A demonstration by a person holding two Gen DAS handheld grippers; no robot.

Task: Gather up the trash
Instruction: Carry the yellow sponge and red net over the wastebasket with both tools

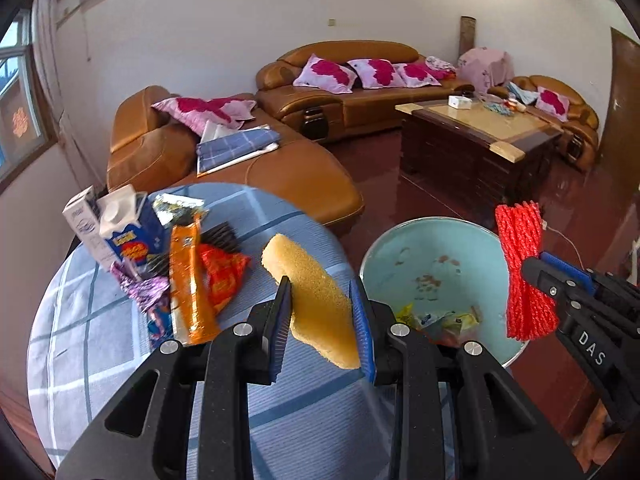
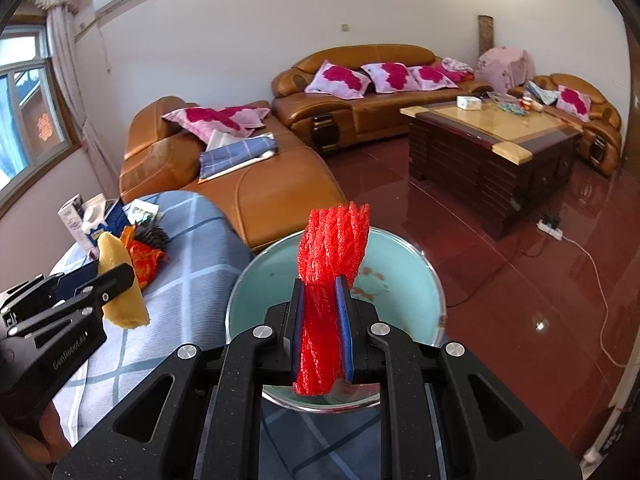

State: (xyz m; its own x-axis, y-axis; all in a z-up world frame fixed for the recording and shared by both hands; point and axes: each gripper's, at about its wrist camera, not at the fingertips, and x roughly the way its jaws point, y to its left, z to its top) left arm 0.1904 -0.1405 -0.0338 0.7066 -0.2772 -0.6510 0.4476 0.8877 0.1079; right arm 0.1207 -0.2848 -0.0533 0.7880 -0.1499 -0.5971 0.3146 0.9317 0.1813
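Note:
My left gripper (image 1: 322,296) is shut on a yellow sponge (image 1: 312,300), held above the edge of the blue checked tablecloth (image 1: 100,340), just left of the pale blue bin (image 1: 424,248). My right gripper (image 2: 323,286) is shut on a bundle of red foam netting (image 2: 332,276) and hangs over the bin (image 2: 400,304). In the left wrist view the netting (image 1: 524,272) shows over the bin's right rim. Wrappers lie at the bin's bottom (image 1: 440,320). In the right wrist view the sponge (image 2: 120,280) shows at the left.
Trash lies on the table: a blue and white carton (image 1: 128,232), an orange wrapper (image 1: 190,280), a red packet (image 1: 222,276), a purple foil wrapper (image 1: 144,292). Brown leather sofas (image 1: 240,168) and a dark coffee table (image 1: 476,140) stand beyond. A power strip and cable (image 2: 560,236) cross the red floor.

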